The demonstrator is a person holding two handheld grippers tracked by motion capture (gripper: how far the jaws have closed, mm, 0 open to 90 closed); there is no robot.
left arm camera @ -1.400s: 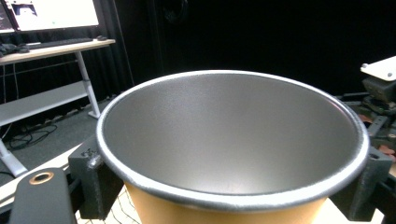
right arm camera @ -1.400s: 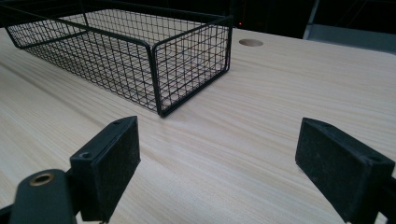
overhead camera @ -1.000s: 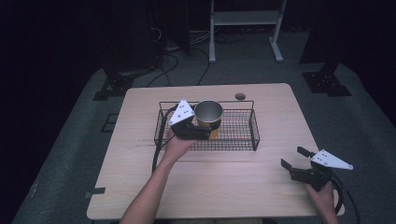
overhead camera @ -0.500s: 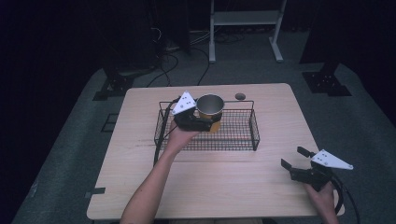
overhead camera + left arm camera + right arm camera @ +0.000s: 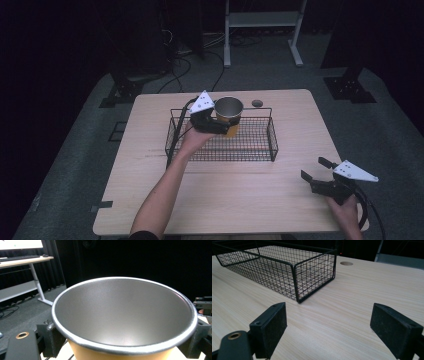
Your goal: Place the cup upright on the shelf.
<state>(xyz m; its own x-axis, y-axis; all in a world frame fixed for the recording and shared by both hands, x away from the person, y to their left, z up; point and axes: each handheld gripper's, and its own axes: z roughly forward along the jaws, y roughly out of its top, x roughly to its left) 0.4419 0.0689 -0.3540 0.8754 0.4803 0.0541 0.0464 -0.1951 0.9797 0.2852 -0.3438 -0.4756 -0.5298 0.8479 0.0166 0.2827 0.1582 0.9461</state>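
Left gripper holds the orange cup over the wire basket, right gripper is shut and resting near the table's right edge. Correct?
Not quite: the right gripper is open, its jaws wide apart in the right gripper view. The rest holds: the left gripper clamps the orange cup over the wire basket.

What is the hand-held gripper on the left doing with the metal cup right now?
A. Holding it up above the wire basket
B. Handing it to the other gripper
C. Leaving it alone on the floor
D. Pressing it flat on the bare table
A: the left gripper is shut on the cup, held upright over the wire basket, while the right gripper waits open over the table.
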